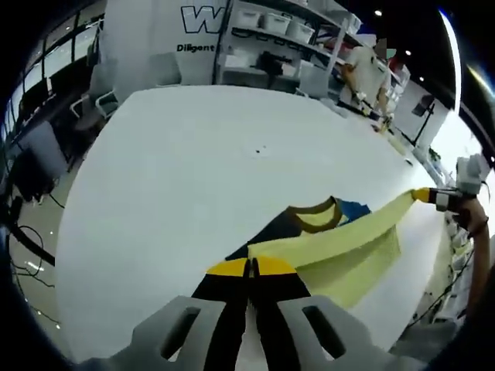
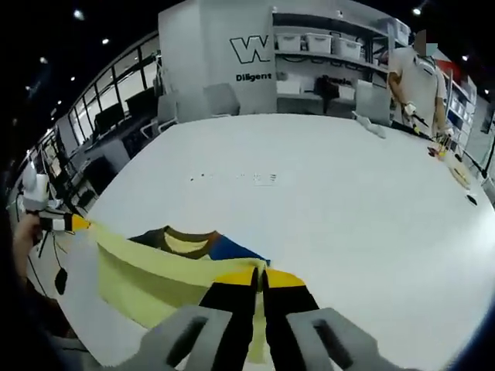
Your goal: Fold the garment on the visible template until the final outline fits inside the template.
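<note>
Claws [image 1: 249, 268] [image 2: 260, 273] clamping garment [image 1: 340, 247]; "Diligent" sign [image 2: 254, 76]

Soft matt cloth here: the pale yellow shirt [image 1: 340, 251] hangs limp, with a ribbed-looking brown collar [image 1: 315, 217]. The counter [image 1: 201, 170] is smooth, white, faintly sheened. The left tongs [image 1: 249, 270] and right tongs [image 2: 261, 277] look like matt plastic, grey, black, yellow-tipped.

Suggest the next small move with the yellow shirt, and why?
Probably carry the taut hem edge forward toward the brown collar: both the left gripper and right gripper pinch the yellow T-shirt, lifted off the white table, fold unfinished.
</note>
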{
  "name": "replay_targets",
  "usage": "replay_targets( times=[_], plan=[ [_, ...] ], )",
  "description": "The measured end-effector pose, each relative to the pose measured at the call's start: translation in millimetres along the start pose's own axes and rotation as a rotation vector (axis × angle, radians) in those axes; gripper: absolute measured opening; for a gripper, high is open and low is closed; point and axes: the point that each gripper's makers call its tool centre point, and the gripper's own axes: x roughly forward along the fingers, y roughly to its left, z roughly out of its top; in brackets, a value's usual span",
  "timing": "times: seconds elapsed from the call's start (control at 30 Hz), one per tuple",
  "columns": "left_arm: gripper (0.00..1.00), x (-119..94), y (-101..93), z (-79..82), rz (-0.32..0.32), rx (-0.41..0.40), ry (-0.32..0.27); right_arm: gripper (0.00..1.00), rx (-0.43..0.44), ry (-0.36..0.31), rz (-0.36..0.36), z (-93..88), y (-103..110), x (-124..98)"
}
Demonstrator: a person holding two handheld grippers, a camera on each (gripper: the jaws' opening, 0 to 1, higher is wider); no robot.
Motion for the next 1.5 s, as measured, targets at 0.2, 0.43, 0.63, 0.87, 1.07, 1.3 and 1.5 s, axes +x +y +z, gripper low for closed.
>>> replay_targets(
  times=[0.2,0.43,0.63,0.87,1.07,1.3,1.5],
  plan=[
    [0.01,20.5,8.5,5.0,-0.012,-0.04,0.002,0.0,0.0,0.011,-0.018,4.9,-0.8,20.6],
    [0.01,48.1,13.1,5.9,-0.027,-0.073,0.011,0.0,0.01,0.03,-0.046,8.8,-10.0,43.7],
    [0.01,67.6,20.7,2.5,-0.013,-0.074,0.014,0.0,0.007,0.062,-0.044,0.9,-11.8,68.8],
    [0.01,87.8,31.7,-10.9,0.014,-0.24,0.032,0.0,0.017,0.082,-0.033,-3.9,-16.5,95.0],
    [0.01,92.6,37.3,-12.7,0.044,-0.285,0.01,0.0,0.008,0.119,-0.037,-17.5,-21.9,116.1],
    [0.0,64.6,49.8,1.8,0.14,-0.218,-0.055,0.0,-0.022,0.121,-0.018,-20.6,-20.7,122.8],
    [0.0,72.7,49.2,-2.0,0.105,-0.168,-0.04,0.0,-0.019,0.126,-0.019,-22.5,-20.4,127.6]
  ],
)
